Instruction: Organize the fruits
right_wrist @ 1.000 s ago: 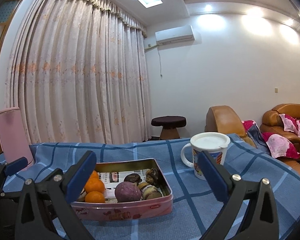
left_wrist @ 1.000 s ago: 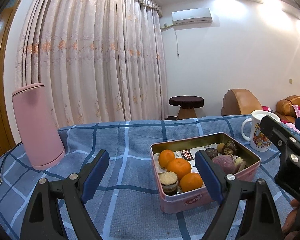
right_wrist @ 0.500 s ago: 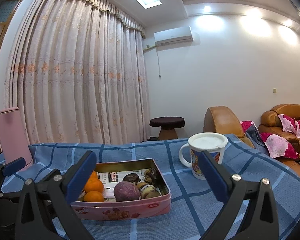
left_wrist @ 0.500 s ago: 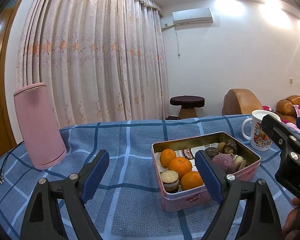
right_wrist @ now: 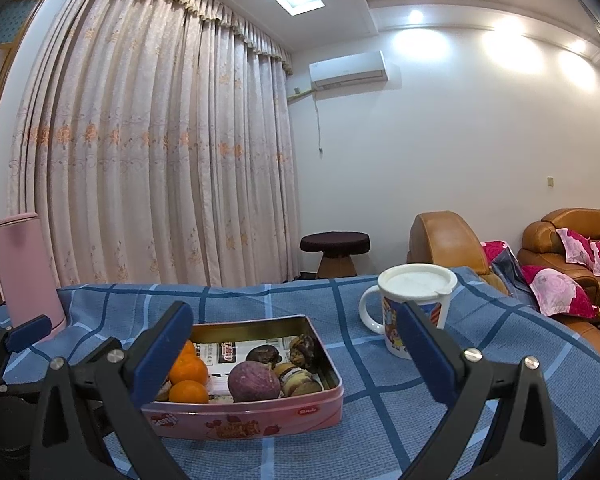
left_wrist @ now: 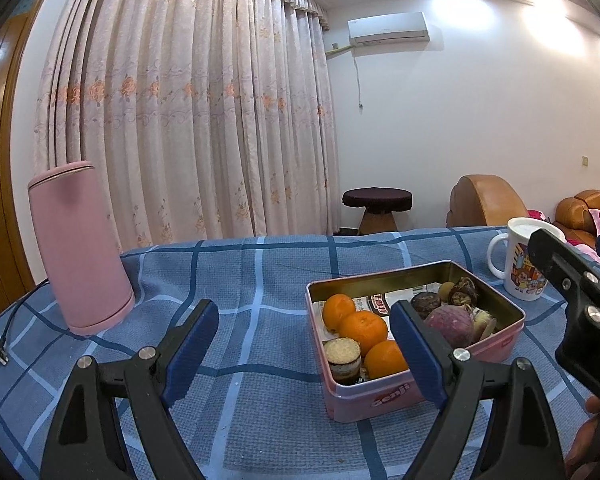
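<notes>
A pink tin box (left_wrist: 496,346) (right_wrist: 260,416) sits on the blue checked tablecloth (left_wrist: 260,280). Inside lie three oranges (left_wrist: 363,330) (right_wrist: 188,370), a purple round fruit (left_wrist: 450,322) (right_wrist: 254,381), dark brown fruits (left_wrist: 462,290) (right_wrist: 300,348) and a small round cake (left_wrist: 342,354). My left gripper (left_wrist: 304,354) hovers open in front of the tin's left part, nothing between its blue pads. My right gripper (right_wrist: 294,350) is open too, held low before the tin's right half. The right gripper's black body (left_wrist: 572,292) shows at the right edge of the left wrist view.
A tall pink kettle (left_wrist: 80,248) (right_wrist: 24,272) stands at the table's far left, its cord and plug (left_wrist: 0,352) trailing over the cloth. A lidded white cartoon mug (left_wrist: 520,260) (right_wrist: 414,304) stands right of the tin. Curtains, a dark stool (right_wrist: 334,254) and brown sofas lie beyond the table.
Both views have shifted only slightly; the tin sits a little lower and nearer in each. Both grippers stay open and empty.
</notes>
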`<state>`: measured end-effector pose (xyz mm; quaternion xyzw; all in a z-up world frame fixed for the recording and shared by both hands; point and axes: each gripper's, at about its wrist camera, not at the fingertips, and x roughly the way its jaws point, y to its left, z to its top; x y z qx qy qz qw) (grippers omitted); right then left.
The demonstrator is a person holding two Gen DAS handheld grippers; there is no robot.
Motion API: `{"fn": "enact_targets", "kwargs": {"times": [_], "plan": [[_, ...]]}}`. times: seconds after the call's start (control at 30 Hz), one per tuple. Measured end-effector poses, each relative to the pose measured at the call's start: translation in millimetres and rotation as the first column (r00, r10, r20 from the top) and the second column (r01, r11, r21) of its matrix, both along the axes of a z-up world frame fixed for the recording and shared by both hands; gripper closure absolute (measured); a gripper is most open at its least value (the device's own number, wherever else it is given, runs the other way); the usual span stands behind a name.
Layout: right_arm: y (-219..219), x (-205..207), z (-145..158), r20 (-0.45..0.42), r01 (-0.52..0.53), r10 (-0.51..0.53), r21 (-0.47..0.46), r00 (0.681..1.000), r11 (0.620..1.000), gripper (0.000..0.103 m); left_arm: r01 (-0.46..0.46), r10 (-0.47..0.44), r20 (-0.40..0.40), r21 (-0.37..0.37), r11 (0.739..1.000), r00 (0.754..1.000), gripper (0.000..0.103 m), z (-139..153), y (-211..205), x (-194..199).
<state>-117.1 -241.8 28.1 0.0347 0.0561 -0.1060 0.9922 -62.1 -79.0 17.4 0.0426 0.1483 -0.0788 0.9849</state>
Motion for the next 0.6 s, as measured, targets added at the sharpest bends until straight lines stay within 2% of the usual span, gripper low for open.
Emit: {"fn": "enact_targets", "kwargs": {"times": [0.6], "plan": [[-0.2, 0.6, -0.2, -0.003, 0.0, 0.0, 0.002, 1.0, 1.0, 0.0, -0.005, 0.005, -0.005, 0.002, 1.0, 1.0, 0.014, -1.5, 0.1, 0.6]]}}
